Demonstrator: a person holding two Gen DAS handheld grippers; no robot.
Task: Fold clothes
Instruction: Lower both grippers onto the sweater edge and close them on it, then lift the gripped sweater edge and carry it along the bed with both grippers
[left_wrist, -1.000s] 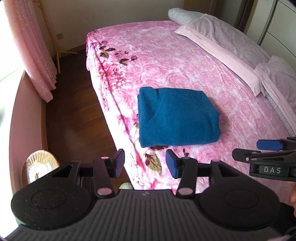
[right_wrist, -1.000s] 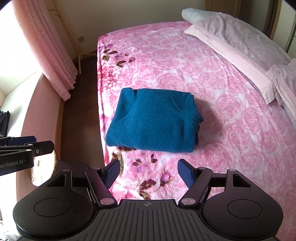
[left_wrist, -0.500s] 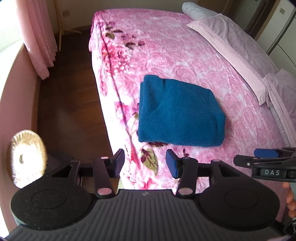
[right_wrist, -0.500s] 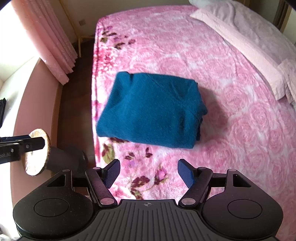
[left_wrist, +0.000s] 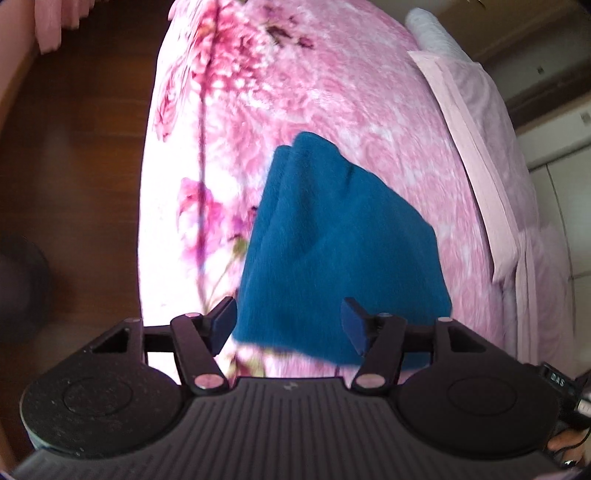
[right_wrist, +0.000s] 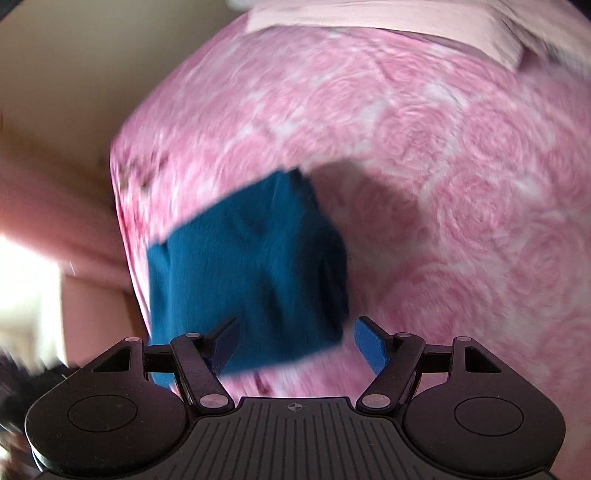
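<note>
Pink floral bed (left_wrist: 332, 92), pale pillows (left_wrist: 480, 122), dark wooden floor (left_wrist: 81, 147).

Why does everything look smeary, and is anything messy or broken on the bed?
Nothing looks broken or spilled. The blue folded garment lies in a tidy bundle on the pink flowery bedspread, near its edge. The left tongs and right tongs are both open and holding nothing. Both pictures are simply blurred, so fine details can't be checked.
</note>
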